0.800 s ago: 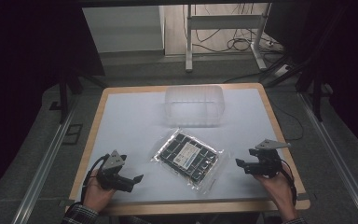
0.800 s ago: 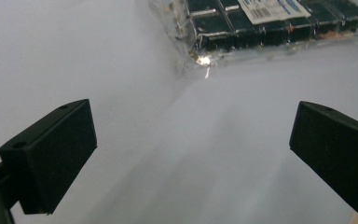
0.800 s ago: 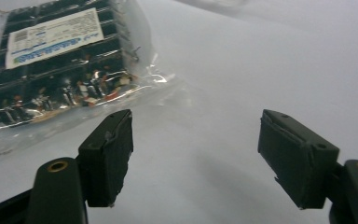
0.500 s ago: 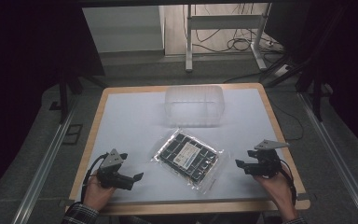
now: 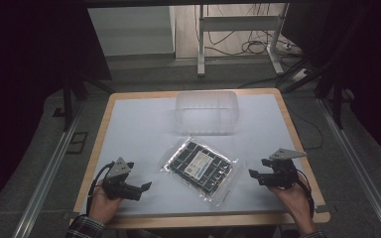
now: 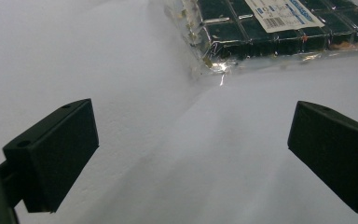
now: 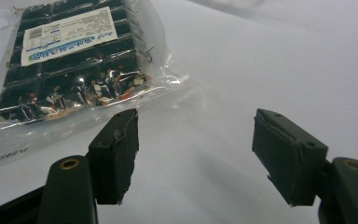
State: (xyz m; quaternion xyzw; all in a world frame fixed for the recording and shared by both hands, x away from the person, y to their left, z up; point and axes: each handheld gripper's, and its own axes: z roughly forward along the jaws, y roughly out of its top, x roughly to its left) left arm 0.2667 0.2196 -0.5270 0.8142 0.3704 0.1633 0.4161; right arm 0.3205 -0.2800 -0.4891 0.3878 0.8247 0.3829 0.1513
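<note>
- The step in hand looks like the approach: both grippers rest low at the near edge of the white table [image 5: 144, 129], flanking a flat clear plastic bag of dark square components with a white label [image 5: 198, 167], and neither touches it.
- The left gripper [image 5: 146, 186] stands with its jaws spread wide and empty; in the left gripper view the bag [image 6: 270, 28] lies ahead and to the right of the jaws, apart from them.
- The right gripper [image 5: 252, 174] is likewise open wide and holds nothing; in the right gripper view the bag's crinkled edge [image 7: 74, 70] sits just beyond its left jaw.
- The next move probably calls for one gripper to slide in low and close on a loose bag margin.
- A clear, empty-looking plastic tub [image 5: 207, 112] stands beyond the bag, well apart from both grippers; likely the destination.
</note>
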